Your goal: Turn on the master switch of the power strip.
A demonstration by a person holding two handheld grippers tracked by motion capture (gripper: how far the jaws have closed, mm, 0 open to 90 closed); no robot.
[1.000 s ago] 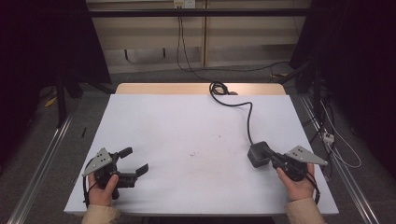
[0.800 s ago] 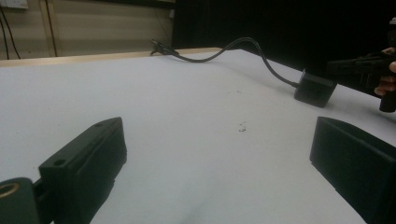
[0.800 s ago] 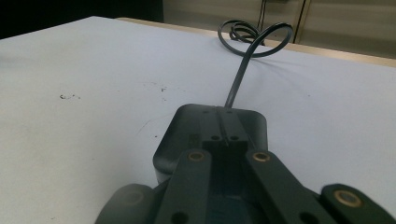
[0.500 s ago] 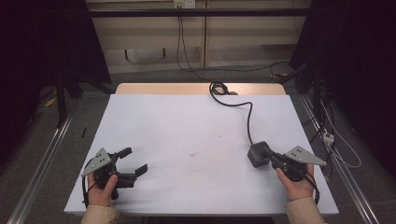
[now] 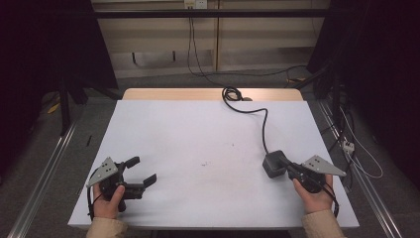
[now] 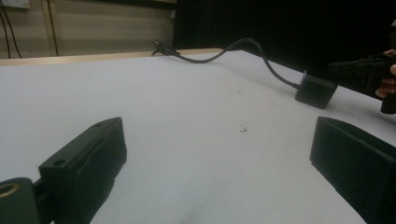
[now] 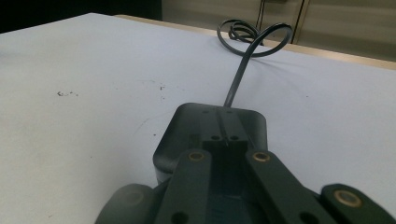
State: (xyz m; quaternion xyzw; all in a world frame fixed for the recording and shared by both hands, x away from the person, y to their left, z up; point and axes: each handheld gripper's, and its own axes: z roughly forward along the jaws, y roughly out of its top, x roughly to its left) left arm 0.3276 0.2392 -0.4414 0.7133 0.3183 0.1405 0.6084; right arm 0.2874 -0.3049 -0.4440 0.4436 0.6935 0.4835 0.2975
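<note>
The power adapter (image 5: 274, 163) lies on the table's (image 5: 198, 129) right, its cable (image 5: 262, 126) running back.

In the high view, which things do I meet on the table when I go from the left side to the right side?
Left gripper → small dark specks on the table → black power adapter → right gripper

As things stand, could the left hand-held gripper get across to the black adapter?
Probably yes. The left hand-held gripper is open, and bare white table lies between it and the adapter. But the shut right hand-held gripper sits right against it.
</note>
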